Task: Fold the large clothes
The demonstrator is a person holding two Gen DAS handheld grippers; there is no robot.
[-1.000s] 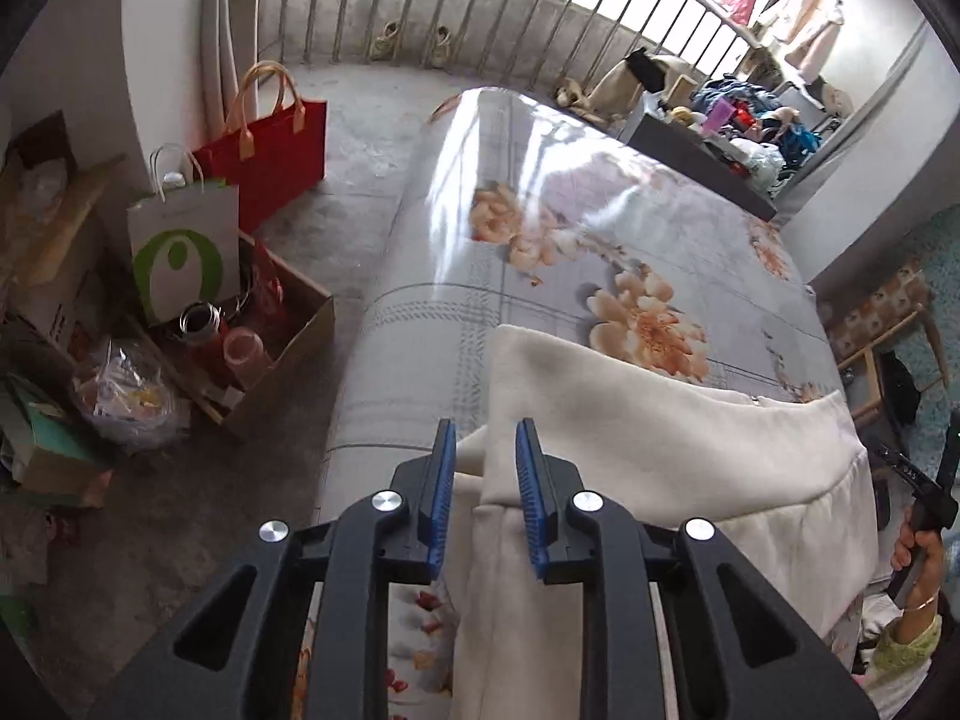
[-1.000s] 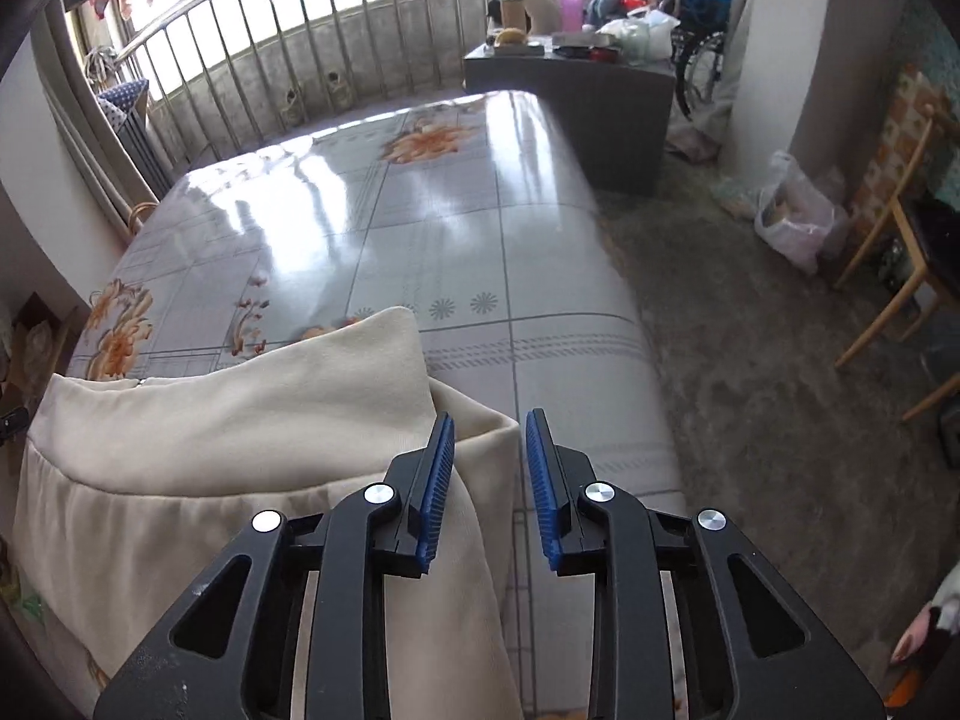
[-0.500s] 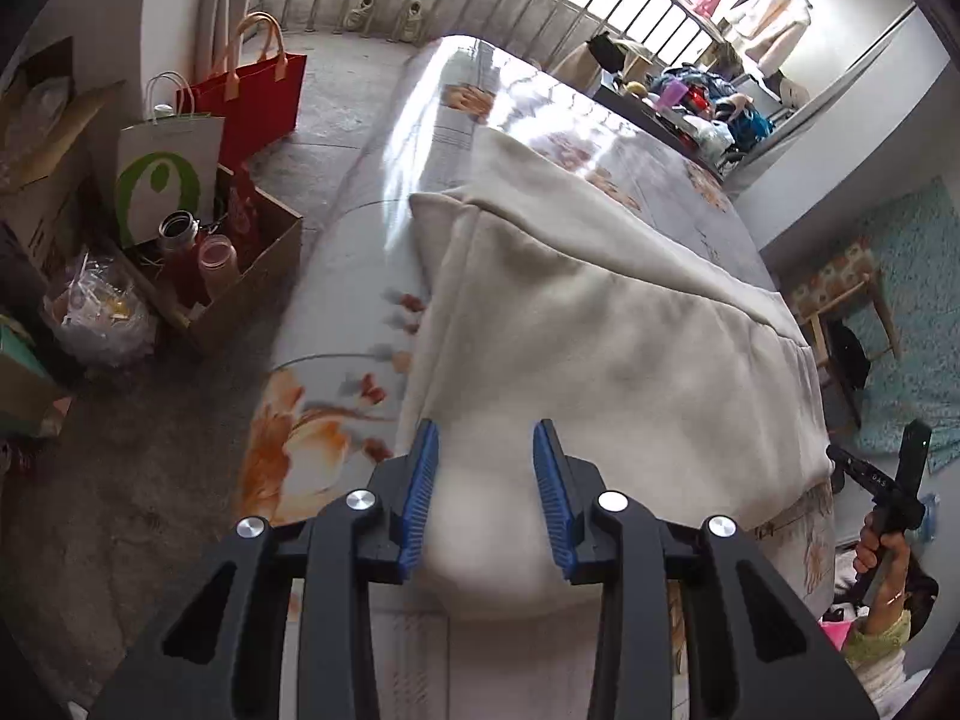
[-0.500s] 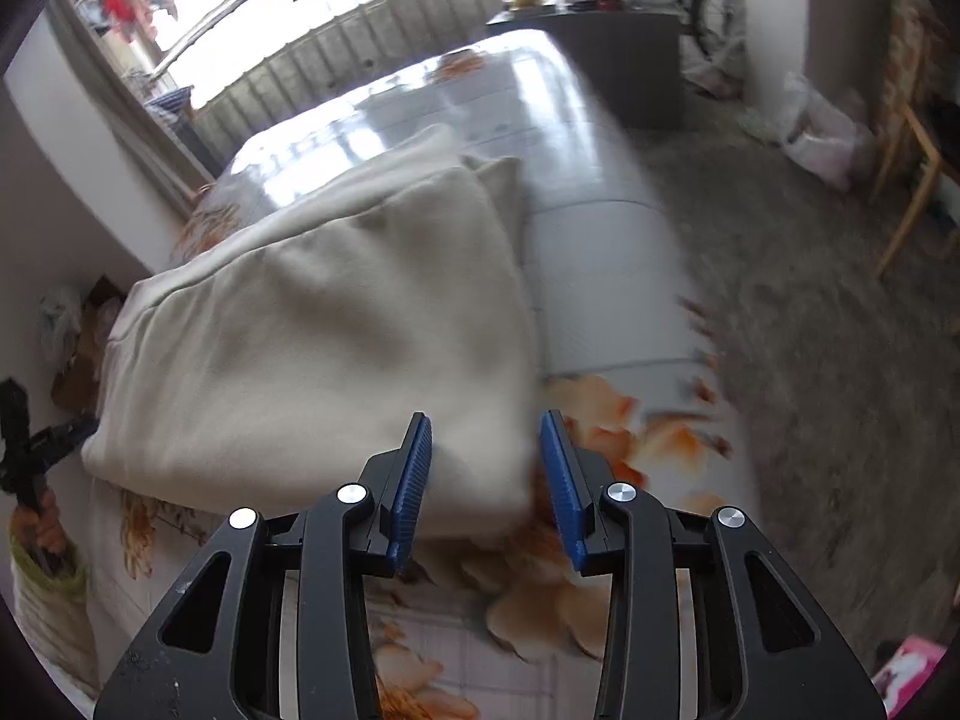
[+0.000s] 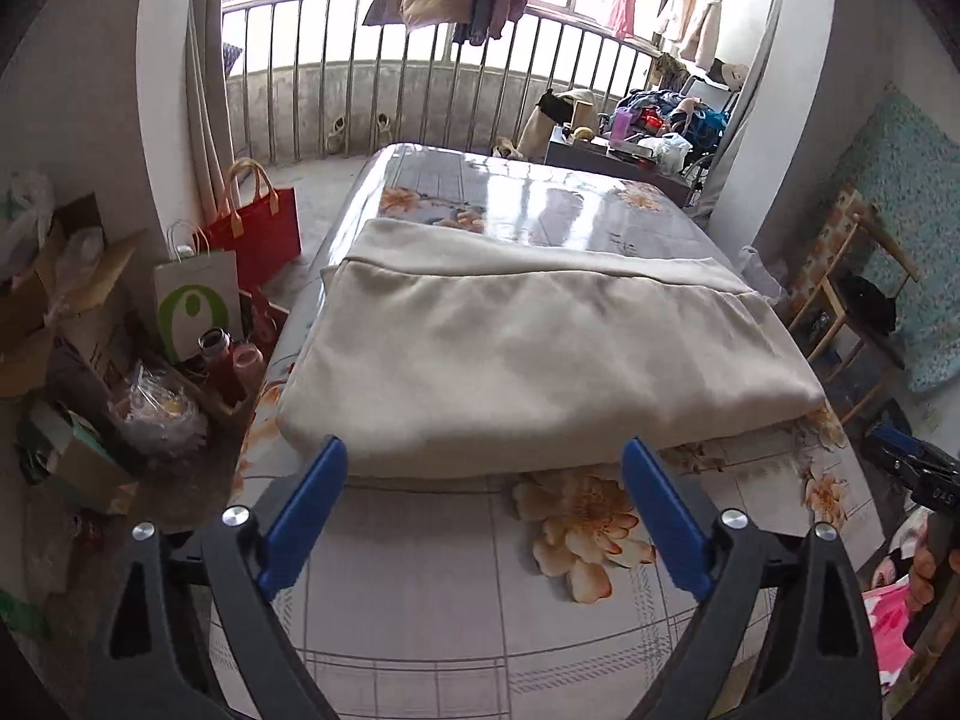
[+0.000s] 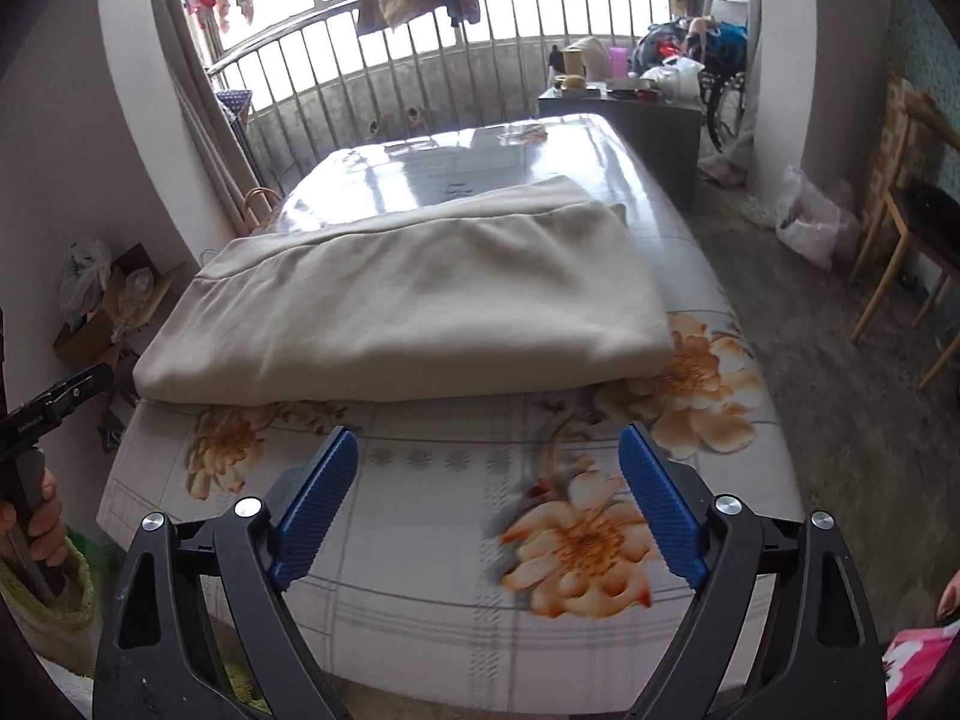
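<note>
Both claws empty, jaws opening wide. Garment [image 5: 540, 348] lies folded on the counter [image 5: 480, 600], just ahead of left claw [image 5: 483, 483] and right claw [image 6: 487, 471]. Long axis runs crosswise; left claw nearer its edge, right slightly off.

Folded garment [image 5: 540, 354] lies on table [image 5: 456, 612], bags [image 5: 198, 300] left.

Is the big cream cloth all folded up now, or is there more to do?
Done: the cream cloth lies doubled over in a neat, thick rectangle on the flowery table. In hand: nothing. The left hand-held gripper and right hand-held gripper are both opening, with nothing between their jaws. Left: maybe one more fold to make it smaller, though it might be finished.
</note>
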